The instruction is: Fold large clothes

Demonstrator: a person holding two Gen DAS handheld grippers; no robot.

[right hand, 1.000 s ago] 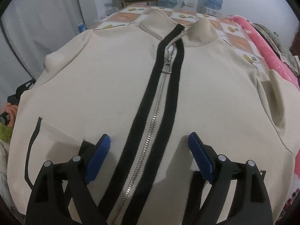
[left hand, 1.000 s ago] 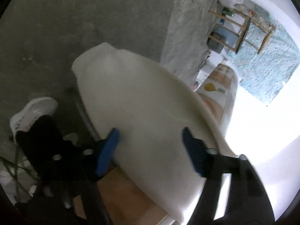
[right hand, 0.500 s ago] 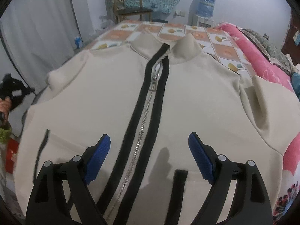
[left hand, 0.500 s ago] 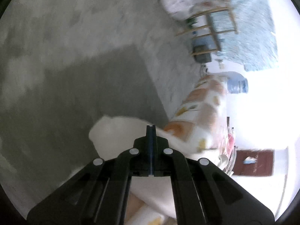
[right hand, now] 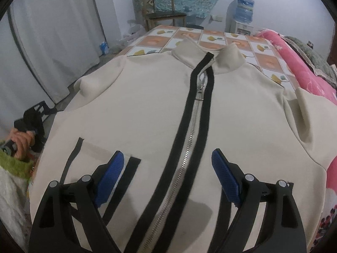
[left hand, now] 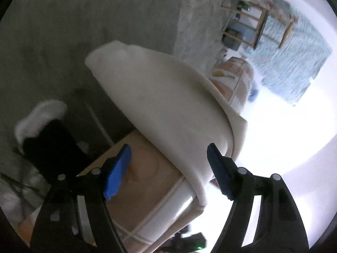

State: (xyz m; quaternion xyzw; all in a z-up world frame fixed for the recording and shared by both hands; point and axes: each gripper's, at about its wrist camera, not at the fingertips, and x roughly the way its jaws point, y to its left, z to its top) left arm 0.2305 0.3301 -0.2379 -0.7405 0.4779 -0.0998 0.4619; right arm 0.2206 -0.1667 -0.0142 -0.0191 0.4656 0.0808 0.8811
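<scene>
Blue ribbed pads on both grippers, black plastic arms w/ silver rivets. Right gripper [right hand: 168,177] jaws spread wide, nothing between the pads, hovering over the lower front of the jacket [right hand: 147,113]. Left gripper [left hand: 168,172] jaws have just been opening, now apart; the sleeve [left hand: 168,109] edge sits between the pads in view but no pad presses on it.

Jacket: cream, smooth matte knit-type fabric, laid flat face-up on the bed [right hand: 210,38], stand collar at the far end. Silver metal zipper [right hand: 189,147] runs down the centre, flanked by two black tape strips, zipped nearly to the collar. Black-trimmed pocket [right hand: 101,158] just beside the right gripper's left pad. Sleeve drapes over the bed's side edge; left wrist view is blurred and blown out on the right.

Bed cover: square patchwork print, orange/white w/ leaf motifs. Pink blanket [right hand: 294,69] along its right side. Beyond: wooden chair [right hand: 162,10], water dispenser [right hand: 242,14], white curtain [right hand: 52,31]. A hand [right hand: 21,141] grips the left gripper's handle at the left edge. No readable txt or logos.
</scene>
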